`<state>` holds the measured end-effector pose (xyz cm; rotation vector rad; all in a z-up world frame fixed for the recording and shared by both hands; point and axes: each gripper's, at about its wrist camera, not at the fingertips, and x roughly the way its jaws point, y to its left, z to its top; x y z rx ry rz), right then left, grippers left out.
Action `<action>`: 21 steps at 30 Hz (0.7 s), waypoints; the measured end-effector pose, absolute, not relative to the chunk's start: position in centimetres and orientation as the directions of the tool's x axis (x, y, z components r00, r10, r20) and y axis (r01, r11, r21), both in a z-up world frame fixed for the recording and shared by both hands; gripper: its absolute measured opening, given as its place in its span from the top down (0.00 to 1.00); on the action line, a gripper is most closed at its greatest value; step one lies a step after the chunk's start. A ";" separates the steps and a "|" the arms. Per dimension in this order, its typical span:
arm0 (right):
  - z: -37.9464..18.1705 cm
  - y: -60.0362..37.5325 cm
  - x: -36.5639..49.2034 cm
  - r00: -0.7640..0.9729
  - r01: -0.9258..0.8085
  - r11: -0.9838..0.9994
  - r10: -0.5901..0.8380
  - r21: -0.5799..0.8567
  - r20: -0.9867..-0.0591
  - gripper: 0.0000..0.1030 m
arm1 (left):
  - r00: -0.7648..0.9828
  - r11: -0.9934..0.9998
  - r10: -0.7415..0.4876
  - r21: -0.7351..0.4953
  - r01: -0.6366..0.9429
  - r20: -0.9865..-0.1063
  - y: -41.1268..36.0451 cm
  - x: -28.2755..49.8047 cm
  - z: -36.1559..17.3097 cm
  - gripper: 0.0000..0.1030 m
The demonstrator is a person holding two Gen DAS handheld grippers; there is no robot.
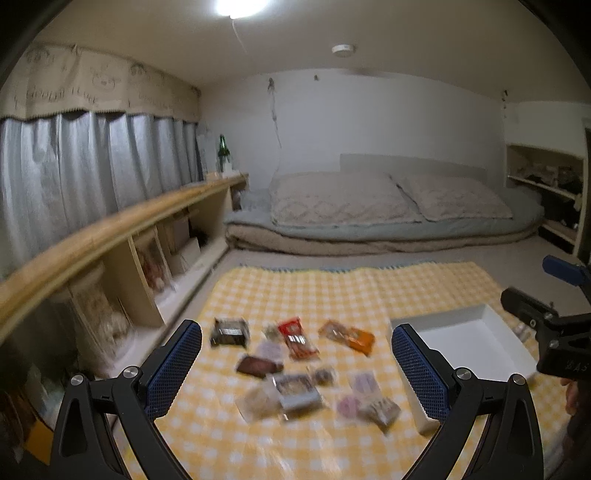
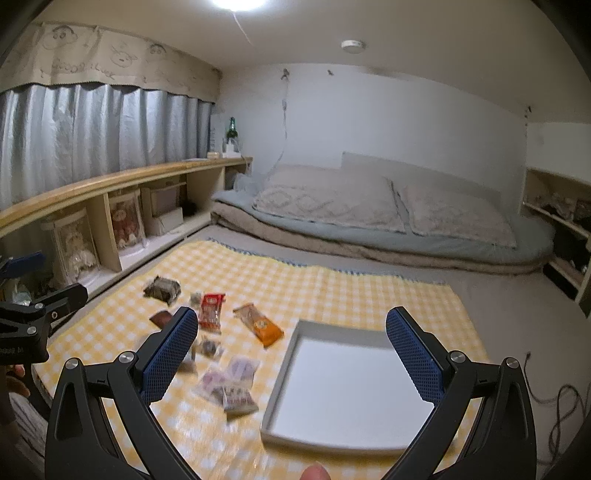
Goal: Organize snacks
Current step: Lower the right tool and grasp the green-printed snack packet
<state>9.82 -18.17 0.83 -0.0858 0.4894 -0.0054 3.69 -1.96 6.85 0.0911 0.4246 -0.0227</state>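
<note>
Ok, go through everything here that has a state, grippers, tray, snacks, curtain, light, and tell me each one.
Left gripper: open, holding nothing.
Right gripper: open, holding nothing.
White tray: empty, flat on the checkered cloth.
Snack packets: loose on the cloth, none in the tray.
Orange packet: lying flat, nearest the tray.
Curtain: drawn shut.
Ceiling light: on.

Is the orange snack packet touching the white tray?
Apart. The right wrist view shows yellow checked cloth between the orange snack packet and the white tray.
</note>
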 end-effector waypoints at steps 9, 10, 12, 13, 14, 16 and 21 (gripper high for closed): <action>-0.6 -17.6 17.6 0.866 -0.108 0.989 0.044 -0.102 -0.498 0.00 | 0.890 0.997 0.061 0.060 -0.038 -0.451 -1.2 13.5 5.3 0.00; -1.2 -17.5 18.5 0.857 -0.123 0.988 0.060 -0.091 -0.512 0.00 | 0.878 0.997 0.070 0.055 -0.050 -0.473 -0.8 14.8 4.7 0.00; -2.8 -17.3 20.0 0.821 -0.173 0.983 0.111 -0.060 -0.560 0.00 | 0.844 0.996 0.084 0.039 -0.075 -0.530 -0.1 17.7 3.2 0.00; -3.4 -17.2 20.6 0.803 -0.190 0.981 0.127 -0.047 -0.583 0.00 | 0.825 0.996 0.090 0.031 -0.087 -0.558 0.2 19.5 2.8 0.00; -4.5 -17.1 21.6 0.770 -0.207 0.978 0.146 -0.027 -0.621 0.00 | 0.806 0.994 0.098 0.025 -0.102 -0.583 0.5 20.8 2.2 0.00; -6.5 -16.9 22.8 0.711 -0.217 0.976 0.164 0.009 -0.684 0.00 | 0.750 0.989 0.120 0.015 -0.146 -0.650 1.5 23.9 0.0 0.00; -12.5 -16.4 24.9 0.470 -0.250 0.956 0.261 0.156 -0.843 0.00 | 0.604 0.982 0.079 -0.043 -0.185 -0.793 3.8 30.9 -3.7 0.00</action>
